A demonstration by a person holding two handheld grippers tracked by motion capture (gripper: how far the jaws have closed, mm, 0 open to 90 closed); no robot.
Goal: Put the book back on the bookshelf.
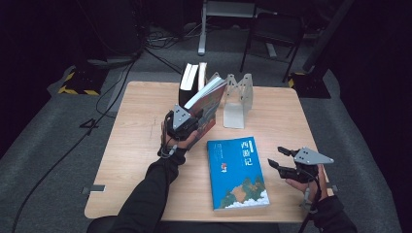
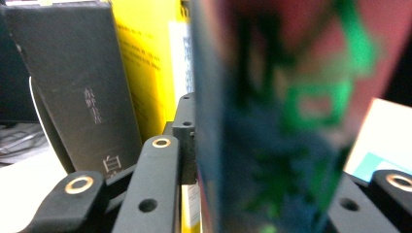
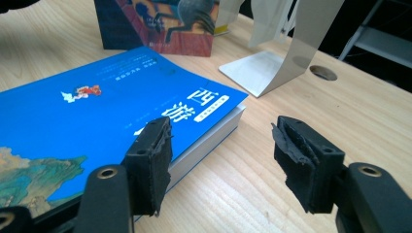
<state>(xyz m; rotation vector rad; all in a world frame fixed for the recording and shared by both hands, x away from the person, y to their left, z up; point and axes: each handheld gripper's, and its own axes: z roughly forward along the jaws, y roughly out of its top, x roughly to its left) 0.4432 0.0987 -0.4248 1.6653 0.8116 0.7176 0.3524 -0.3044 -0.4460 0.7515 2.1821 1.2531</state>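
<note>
Books on a wooden table (image 1: 145, 160), handled with two hand-held grippers. Left gripper (image 1: 194, 127) holds a colourful book (image 1: 208, 104) by its lower edge, jaws pinching it from both sides; the book is tilted, its top leaning away toward the right, its near lower corner in the grip. In the left gripper view the book's blurred spine (image 2: 272, 121) stands between the two jaws, pressed against the left jaw's pad.

Just left of the held book, at the table's far edge, stand two upright books: a black book (image 1: 187, 83) and, beside it, a yellow book (image 1: 201, 75). In the left gripper view the black book (image 2: 77, 87) lies farthest left, the yellow one (image 2: 145, 63) between it and the held book. Whether the held book touches the yellow one cannot be told.

Just right of the held book stands a metal bookend (image 1: 237, 99), its flat foot resting on the table.

Right gripper (image 1: 278, 156) hovers at the right side of the table, jaws spread and gripping nothing. A blue book (image 1: 237, 172) lies flat, cover up, near the table's front edge, just left of this gripper. In the right gripper view the blue book's corner (image 3: 214, 104) lies beside the left jaw; bare wood shows between the jaws, and the bookend (image 3: 277, 68) stands farther off.
</note>
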